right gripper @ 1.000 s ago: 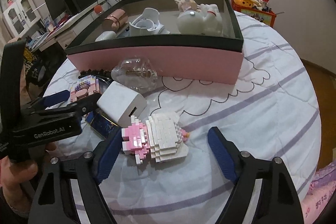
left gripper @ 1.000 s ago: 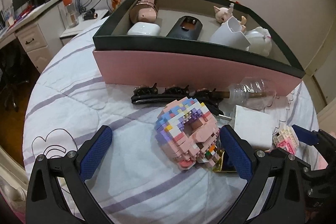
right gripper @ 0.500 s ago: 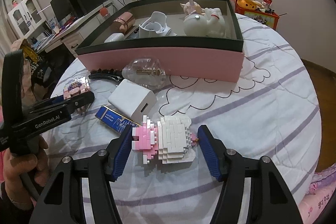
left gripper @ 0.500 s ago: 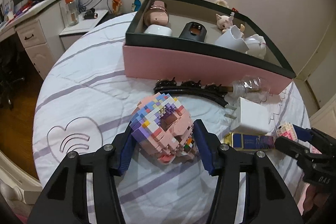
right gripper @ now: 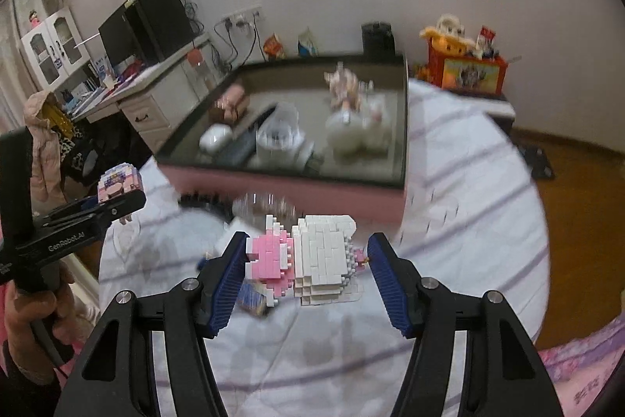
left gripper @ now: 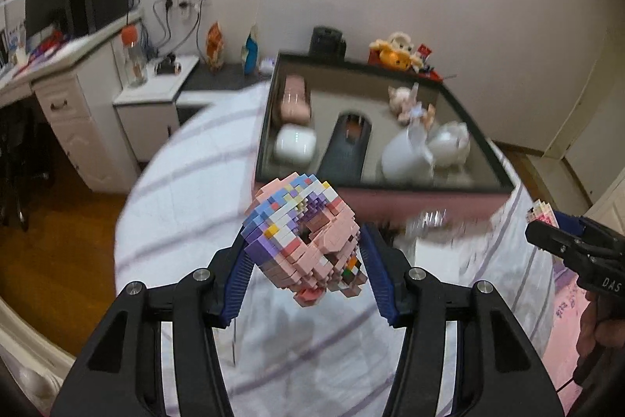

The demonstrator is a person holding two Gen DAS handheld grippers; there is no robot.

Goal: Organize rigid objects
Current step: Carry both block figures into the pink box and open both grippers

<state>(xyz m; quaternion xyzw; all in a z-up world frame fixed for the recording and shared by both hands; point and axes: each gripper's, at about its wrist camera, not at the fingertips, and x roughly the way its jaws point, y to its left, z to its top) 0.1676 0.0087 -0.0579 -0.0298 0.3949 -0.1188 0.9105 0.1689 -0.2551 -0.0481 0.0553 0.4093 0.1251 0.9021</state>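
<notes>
Plainly light but brittle, the pastel brick model [left gripper: 302, 235] hangs clamped in the left gripper [left gripper: 304, 260], the pink-and-white brick figure [right gripper: 308, 258] in the right gripper [right gripper: 304, 260], both lifted above the bed [right gripper: 468, 206]; broad flat sides suit gripping. Beyond lies the pink box [left gripper: 390, 200].

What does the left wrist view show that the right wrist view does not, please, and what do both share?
Only the left wrist view shows the left gripper from behind, shut on the multicoloured block figure. Only the right wrist view shows the right gripper shut on the pink and white block figure, plus a red toy box by the wall. Both show the pink storage box, its white mug and earbud case.
</notes>
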